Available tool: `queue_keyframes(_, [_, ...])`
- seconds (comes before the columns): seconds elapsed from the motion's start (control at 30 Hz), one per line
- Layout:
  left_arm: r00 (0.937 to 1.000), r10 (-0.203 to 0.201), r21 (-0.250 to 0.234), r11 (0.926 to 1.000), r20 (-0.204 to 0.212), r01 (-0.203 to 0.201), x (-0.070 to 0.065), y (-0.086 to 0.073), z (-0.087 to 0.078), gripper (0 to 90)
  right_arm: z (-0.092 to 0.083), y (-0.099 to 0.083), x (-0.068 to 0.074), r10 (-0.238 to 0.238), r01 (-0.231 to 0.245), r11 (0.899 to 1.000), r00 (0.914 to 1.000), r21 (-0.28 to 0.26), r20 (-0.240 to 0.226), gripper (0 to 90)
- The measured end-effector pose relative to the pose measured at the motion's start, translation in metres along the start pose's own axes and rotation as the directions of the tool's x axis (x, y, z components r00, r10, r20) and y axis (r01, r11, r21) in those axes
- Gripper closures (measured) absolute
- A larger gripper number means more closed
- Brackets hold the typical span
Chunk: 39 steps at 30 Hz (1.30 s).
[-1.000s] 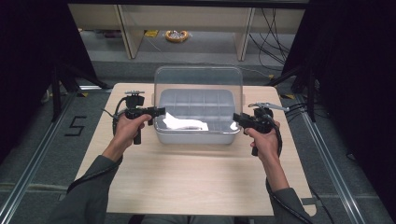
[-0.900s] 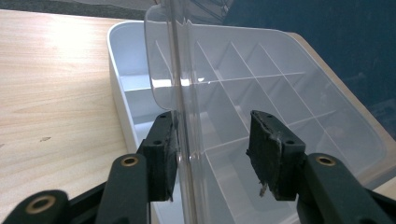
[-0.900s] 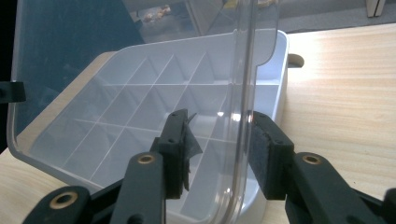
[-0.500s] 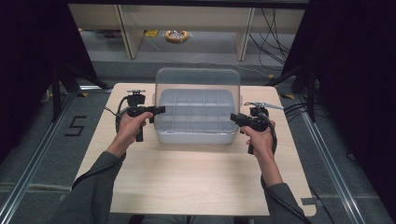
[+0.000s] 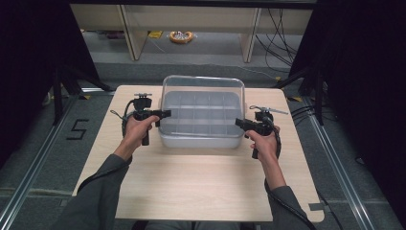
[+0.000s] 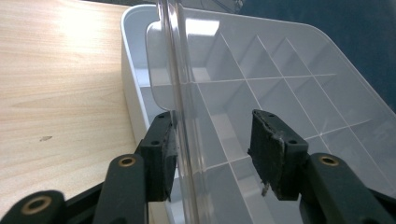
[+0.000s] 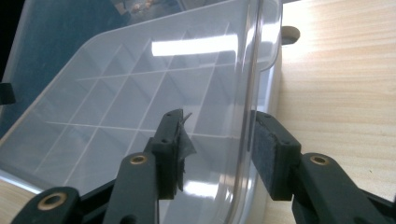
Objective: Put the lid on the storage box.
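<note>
Both grippers flank a divided plastic storage box [image 5: 201,139] near the far middle of the wooden table [image 5: 191,187]. Left gripper [image 5: 163,114] sits at the box's left end, right gripper [image 5: 239,123] at its right end, each gripped by one hand.

In the left gripper view the jaws straddle the edge of the clear lid [image 6: 280,70]: one black pad lies against the rim, the other stands apart over the lid, so nothing is clamped. These jaws have just been opening. In the right gripper view the lid's [image 7: 140,79] rim runs between the jaws; the outer pad is close to it, the inner pad stands off, and they too have just been opening, loose around the edge.

The box's base is milky white, rectangular with rounded corners; the lid is glossy, transparent, with a raised curved lip that throws bright glare. Thin white partitions form a grid of compartments, seen hazily through the lid, so their exact count is hard to make out. The rubbery pads look frayed at the edges. Pale wood grain covers the tabletop. Two grippers, one box, one lid.
</note>
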State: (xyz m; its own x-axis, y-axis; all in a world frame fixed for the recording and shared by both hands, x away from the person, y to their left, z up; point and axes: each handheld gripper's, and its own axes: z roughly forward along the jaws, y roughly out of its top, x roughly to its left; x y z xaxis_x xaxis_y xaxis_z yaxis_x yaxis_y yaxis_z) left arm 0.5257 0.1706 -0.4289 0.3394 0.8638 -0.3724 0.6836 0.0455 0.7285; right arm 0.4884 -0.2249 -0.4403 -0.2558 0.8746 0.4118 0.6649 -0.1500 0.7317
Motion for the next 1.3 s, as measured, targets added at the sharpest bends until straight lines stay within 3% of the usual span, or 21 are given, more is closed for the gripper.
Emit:
queue_keyframes(0.03, [1.0000,-0.001,0.002,1.0000,-0.004,0.001,0.001,-0.001,0.001,50.9,0.002,0.000,-0.005,-0.058,0.058,0.998,0.9982,-0.012,0.013,57.5])
queue_keyframes(0.23, [0.9999,-0.007,0.014,0.9999,-0.010,0.007,0.008,-0.008,0.006,49.9,0.003,-0.003,-0.003,-0.020,0.020,1.000,0.9998,-0.002,-0.007,56.9])
queue_keyframes(0.27, [0.9999,-0.010,0.010,0.9999,-0.012,0.010,0.008,-0.008,0.007,49.9,0.003,-0.003,0.000,0.021,-0.021,1.000,0.9998,0.010,-0.004,56.8])
queue_keyframes(0.4, [0.9999,-0.008,0.005,1.0000,-0.009,0.008,0.008,-0.008,0.007,49.9,0.004,-0.003,-0.001,-0.006,0.006,1.000,1.0000,-0.001,0.007,56.6])
queue_keyframes(0.5, [1.0000,-0.005,0.003,1.0000,-0.009,0.005,0.007,-0.009,0.008,49.9,0.002,-0.004,-0.001,0.004,-0.004,1.000,0.9999,-0.003,-0.010,56.6])
queue_keyframes(0.53, [1.0000,-0.005,0.003,1.0000,-0.009,0.005,0.007,-0.009,0.008,49.9,0.003,-0.004,-0.002,-0.006,0.006,1.000,1.0000,-0.010,-0.003,56.6])
queue_keyframes(0.57, [1.0000,0.001,0.004,1.0000,-0.009,-0.001,0.007,-0.009,0.008,49.9,0.004,-0.004,-0.005,-0.048,0.048,0.999,0.9988,-0.023,0.006,56.5])
queue_keyframes(0.6, [0.9999,0.001,-0.001,1.0000,-0.012,-0.001,0.007,-0.009,0.009,49.9,0.003,-0.004,-0.005,-0.038,0.038,0.999,0.9992,-0.017,-0.009,56.5])
queue_keyframes(0.67, [0.9999,0.002,0.000,1.0000,-0.010,-0.002,0.007,-0.009,0.008,49.9,0.003,-0.004,-0.005,-0.050,0.050,0.999,0.9987,-0.020,0.012,56.2])
queue_keyframes(0.83, [0.9998,0.011,0.001,0.9999,-0.015,-0.011,0.007,-0.010,0.007,49.9,0.003,-0.004,-0.004,-0.059,0.059,0.998,0.9982,-0.018,0.008,55.4])
queue_keyframes(0.87, [0.9999,0.001,-0.012,0.9999,-0.015,-0.002,0.006,-0.010,0.007,49.9,0.003,-0.005,0.000,-0.017,0.017,1.000,0.9998,-0.007,0.005,55.2])
queue_keyframes(0.93, [0.9999,0.012,-0.006,0.9999,-0.012,-0.012,0.007,-0.011,0.006,49.8,0.003,-0.005,0.000,-0.018,0.018,1.000,0.9998,-0.009,0.004,55.2])
queue_keyframes(0.97, [0.9998,0.015,-0.012,0.9998,-0.011,-0.015,0.008,-0.013,0.005,49.7,0.003,-0.005,-0.004,-0.062,0.063,0.998,0.9980,-0.023,0.008,55.1])
queue_keyframes(1.1, [0.9998,0.019,-0.024,0.9995,-0.004,-0.019,0.010,-0.016,0.004,49.6,0.004,-0.006,-0.003,-0.057,0.057,0.998,0.9984,-0.027,0.009,54.8])
queue_keyframes(1.13, [0.9998,0.019,-0.024,0.9995,-0.004,-0.019,0.010,-0.016,0.004,49.5,0.004,-0.006,-0.001,-0.037,0.037,0.999,0.9993,-0.022,0.008,54.8])
queue_keyframes(1.3, [0.9993,0.033,-0.040,0.9986,-0.018,-0.033,0.008,-0.016,0.006,46.9,0.005,-0.007,-0.001,-0.052,0.052,0.998,0.9986,-0.032,0.002,54.6])
